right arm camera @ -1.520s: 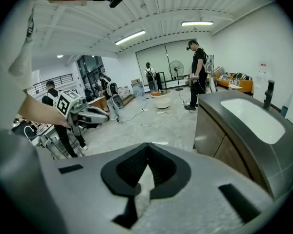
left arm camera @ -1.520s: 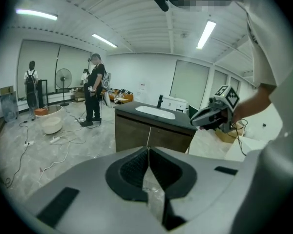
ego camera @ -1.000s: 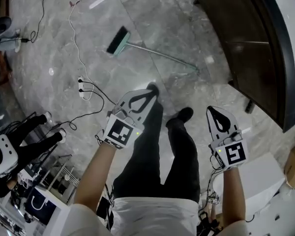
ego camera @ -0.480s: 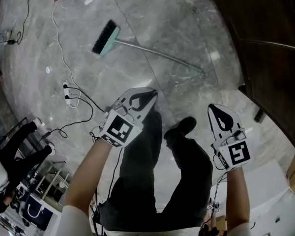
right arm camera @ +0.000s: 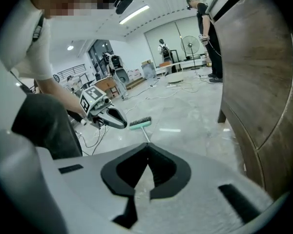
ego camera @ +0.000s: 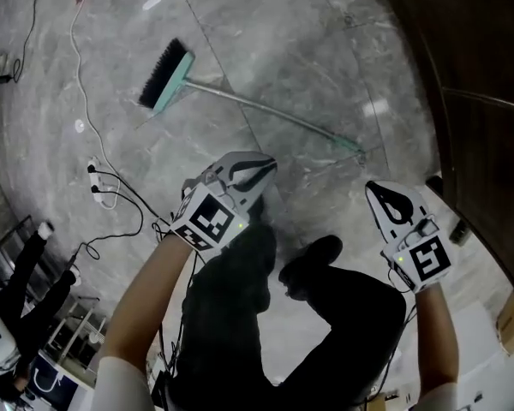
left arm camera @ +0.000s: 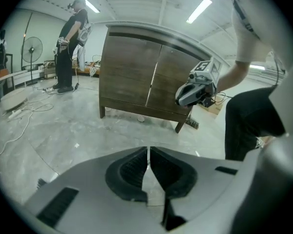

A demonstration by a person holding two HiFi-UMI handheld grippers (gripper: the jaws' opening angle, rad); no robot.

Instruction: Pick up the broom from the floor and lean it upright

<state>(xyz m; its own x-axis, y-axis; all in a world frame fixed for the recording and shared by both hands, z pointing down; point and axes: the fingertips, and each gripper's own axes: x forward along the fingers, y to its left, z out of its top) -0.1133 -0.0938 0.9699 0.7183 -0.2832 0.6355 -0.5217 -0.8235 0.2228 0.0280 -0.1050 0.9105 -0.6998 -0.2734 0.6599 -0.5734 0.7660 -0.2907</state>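
Note:
The broom (ego camera: 164, 76) lies flat on the grey marble floor, its teal head and black bristles at the upper left. Its thin metal handle (ego camera: 274, 116) runs down to the right. My left gripper (ego camera: 268, 163) hangs shut and empty just below the handle's middle. My right gripper (ego camera: 370, 187) is also shut and empty, a little below the handle's end. In the right gripper view the broom head (right arm camera: 140, 123) lies beyond the closed tips (right arm camera: 147, 146), beside the left gripper (right arm camera: 105, 114). The left gripper view shows closed tips (left arm camera: 149, 150) and the right gripper (left arm camera: 195, 89).
A dark wooden cabinet (ego camera: 480, 75) on legs stands at the right, close to the handle's end. A white cable and power strip (ego camera: 97, 184) lie on the floor at the left. My own legs and shoe (ego camera: 313, 259) are between the grippers. A person (left arm camera: 71, 43) stands far off.
Both grippers have sunk toward the floor together as the person bends down. The broom looks larger and nearer in the head view. Both pairs of jaws stay shut.

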